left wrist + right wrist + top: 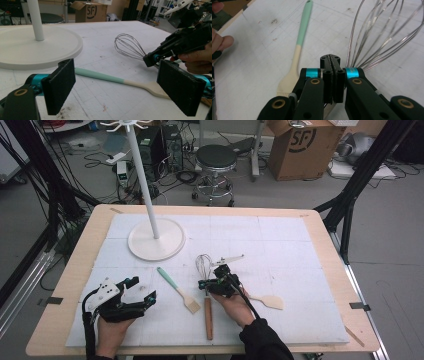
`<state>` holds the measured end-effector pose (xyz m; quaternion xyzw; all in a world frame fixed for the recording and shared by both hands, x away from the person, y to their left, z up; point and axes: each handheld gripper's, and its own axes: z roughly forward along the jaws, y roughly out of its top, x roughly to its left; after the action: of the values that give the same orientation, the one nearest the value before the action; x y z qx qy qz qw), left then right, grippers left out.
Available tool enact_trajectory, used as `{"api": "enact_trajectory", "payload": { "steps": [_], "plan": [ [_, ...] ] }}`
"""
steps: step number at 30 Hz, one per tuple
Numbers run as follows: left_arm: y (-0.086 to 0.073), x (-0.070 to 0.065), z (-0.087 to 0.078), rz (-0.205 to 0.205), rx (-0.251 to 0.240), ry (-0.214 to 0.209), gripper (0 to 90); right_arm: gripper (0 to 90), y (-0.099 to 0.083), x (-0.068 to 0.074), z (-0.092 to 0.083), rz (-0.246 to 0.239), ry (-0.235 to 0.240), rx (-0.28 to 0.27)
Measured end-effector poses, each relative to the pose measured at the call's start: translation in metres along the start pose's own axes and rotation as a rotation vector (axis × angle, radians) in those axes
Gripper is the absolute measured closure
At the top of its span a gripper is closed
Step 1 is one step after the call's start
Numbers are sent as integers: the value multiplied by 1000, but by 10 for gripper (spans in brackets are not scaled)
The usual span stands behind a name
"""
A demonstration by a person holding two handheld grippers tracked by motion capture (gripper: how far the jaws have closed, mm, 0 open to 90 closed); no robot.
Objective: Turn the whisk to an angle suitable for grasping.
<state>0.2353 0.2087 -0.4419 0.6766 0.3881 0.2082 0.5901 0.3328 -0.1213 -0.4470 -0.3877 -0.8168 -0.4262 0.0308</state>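
Observation:
A wire whisk [203, 265] with a wooden handle lies near the middle of the white mat. My right gripper [202, 284] sits low over the whisk's neck. In the right gripper view its pads [330, 60] are pressed together and I see nothing between them. The whisk's wires [372, 37] fan out just past and to the right of the tips. A basting brush [177, 290] with a mint handle lies left of the whisk. My left gripper [142, 291] rests near the front left with its jaws wide open and nothing between them, pointing at the brush [100, 76] and whisk [130, 46].
A white rack stand with a round base [156, 242] and a tall pole stands at the back left of the mat. A pale wooden spatula [270, 301] lies right of my right hand. Beyond the table are a stool [216, 157] and a cardboard box [300, 145].

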Motion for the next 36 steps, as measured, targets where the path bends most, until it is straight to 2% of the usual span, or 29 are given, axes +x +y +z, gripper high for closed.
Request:
{"api": "enact_trajectory", "payload": {
  "steps": [4, 6, 11, 14, 20, 24, 26, 27, 28, 30, 32, 36],
  "plan": [
    [0, -1, 0, 0, -2, 3, 159, 899, -3, -7, -7, 4, -41, 5],
    [0, -1, 0, 3, 2, 4, 159, 899, -5, -11, -12, 24, -31, -13],
    [0, -1, 1, 5, 5, 2, 159, 899, -8, -21, -23, 46, -59, -36],
    [0, -1, 1, 7, 6, 1, 159, 899, -9, -26, -30, 68, -57, -54],
    [0, -2, 1, 7, 6, 2, 159, 899, -13, -30, -41, 70, -72, -76],
    [0, -2, 2, 8, 8, 0, 159, 899, -18, -35, -51, 90, -100, -92],
    [0, -3, 2, 9, 8, 0, 159, 898, -21, -37, -55, 93, -141, -78],
    [0, -3, 2, 11, 9, 0, 159, 899, -23, -38, -58, 107, -139, -101],
    [0, -3, 2, 12, 9, -1, 159, 899, -25, -37, -61, 125, -123, -148],
    [0, -3, 4, 11, 12, -2, 159, 899, -25, -29, -65, 104, -113, -196],
    [0, -4, 4, 11, 14, -5, 159, 899, -22, -20, -63, 74, -106, -197],
    [0, -5, 4, 18, 16, -11, 160, 899, -17, -13, -51, 69, -85, -156]
  ]
}}
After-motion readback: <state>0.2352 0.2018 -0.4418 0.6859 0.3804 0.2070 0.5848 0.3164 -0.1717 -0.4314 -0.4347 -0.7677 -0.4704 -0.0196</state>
